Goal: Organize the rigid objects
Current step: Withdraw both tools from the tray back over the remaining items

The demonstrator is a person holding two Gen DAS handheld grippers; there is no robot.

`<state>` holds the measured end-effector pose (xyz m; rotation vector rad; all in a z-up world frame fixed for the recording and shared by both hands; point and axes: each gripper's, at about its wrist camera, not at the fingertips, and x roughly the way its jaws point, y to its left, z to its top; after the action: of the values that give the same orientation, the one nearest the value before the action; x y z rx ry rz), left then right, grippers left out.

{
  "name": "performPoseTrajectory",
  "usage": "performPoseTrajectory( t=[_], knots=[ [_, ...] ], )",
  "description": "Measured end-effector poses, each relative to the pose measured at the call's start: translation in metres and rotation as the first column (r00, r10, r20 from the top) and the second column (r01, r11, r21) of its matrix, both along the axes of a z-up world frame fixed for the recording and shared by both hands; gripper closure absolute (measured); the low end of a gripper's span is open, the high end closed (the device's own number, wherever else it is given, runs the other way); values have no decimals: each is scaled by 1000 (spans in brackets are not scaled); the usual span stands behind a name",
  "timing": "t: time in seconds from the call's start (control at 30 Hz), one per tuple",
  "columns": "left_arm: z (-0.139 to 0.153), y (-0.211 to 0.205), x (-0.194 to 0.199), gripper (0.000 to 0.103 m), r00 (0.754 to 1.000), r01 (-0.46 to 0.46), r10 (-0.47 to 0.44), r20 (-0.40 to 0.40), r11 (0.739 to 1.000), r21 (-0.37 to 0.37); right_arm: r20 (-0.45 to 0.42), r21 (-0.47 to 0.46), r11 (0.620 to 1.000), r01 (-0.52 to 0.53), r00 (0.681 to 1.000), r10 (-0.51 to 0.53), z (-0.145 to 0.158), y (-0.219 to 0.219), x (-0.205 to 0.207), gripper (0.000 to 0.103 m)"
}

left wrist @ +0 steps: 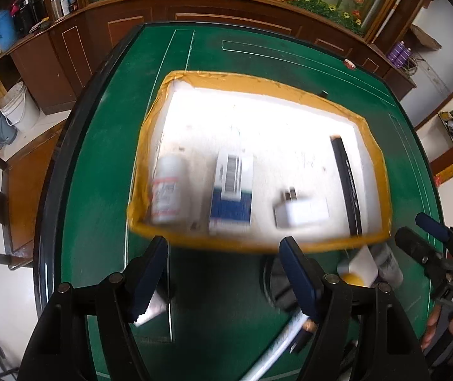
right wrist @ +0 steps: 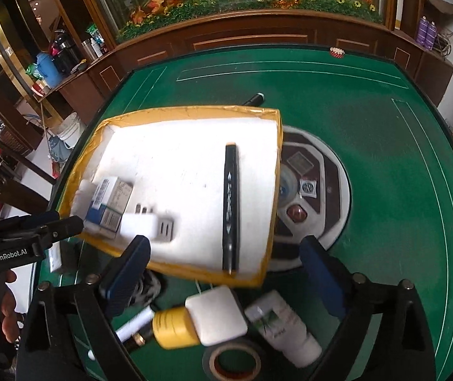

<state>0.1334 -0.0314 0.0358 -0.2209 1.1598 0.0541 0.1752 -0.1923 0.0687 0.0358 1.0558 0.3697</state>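
A white foam tray with a yellow taped rim [left wrist: 252, 81] [right wrist: 191, 110] sits on the green table. In it lie a white bottle [left wrist: 168, 190], a blue-white box [left wrist: 232, 190] [right wrist: 109, 201], a white plug adapter [left wrist: 301, 211] [right wrist: 147, 225] and a black pen [left wrist: 347, 187] [right wrist: 230, 206]. My left gripper [left wrist: 226, 277] is open and empty just in front of the tray. My right gripper [right wrist: 223, 281] is open and empty above a yellow-capped white bottle [right wrist: 207, 319], a white bottle [right wrist: 282, 327], a tape roll [right wrist: 234, 362] and a white marker [right wrist: 134, 320].
A round control panel [right wrist: 315, 190] is set in the table right of the tray. A small black object [right wrist: 255, 98] lies behind the tray. Wooden cabinets [left wrist: 67, 47] ring the table's far side. A chair [left wrist: 20, 190] stands at the left.
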Motion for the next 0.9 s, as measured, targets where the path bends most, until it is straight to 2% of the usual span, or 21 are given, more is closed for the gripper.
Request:
performPoseTrajectory(
  t=[0.2, 0.33, 0.5, 0.67, 0.77, 0.9],
  knots=[
    [-15, -5, -51, 25, 996, 78, -75, -42, 994, 71, -12, 19, 1000, 8, 1000, -8, -2, -33, -35, 5],
    [-36, -5, -87, 25, 994, 62, -60, -92, 998, 26, -63, 13, 999, 42, 997, -41, -16, -62, -60, 5],
    [-54, -19, -115, 25, 991, 64, -67, -117, 998, -28, -120, 13, 996, 90, 989, -88, -32, -87, -84, 5],
    [-61, -44, -117, 25, 986, 120, -119, -119, 993, 3, -142, 1, 995, 100, 985, -99, -41, -93, -92, 5],
    [-61, -56, -108, 25, 985, 142, -141, -103, 990, 2, -136, 0, 996, 87, 987, -86, -39, -90, -93, 5],
    [-63, -74, -94, 25, 982, 169, -165, -95, 985, 41, -132, 2, 997, 71, 989, -70, -38, -85, -92, 5]
  ],
)
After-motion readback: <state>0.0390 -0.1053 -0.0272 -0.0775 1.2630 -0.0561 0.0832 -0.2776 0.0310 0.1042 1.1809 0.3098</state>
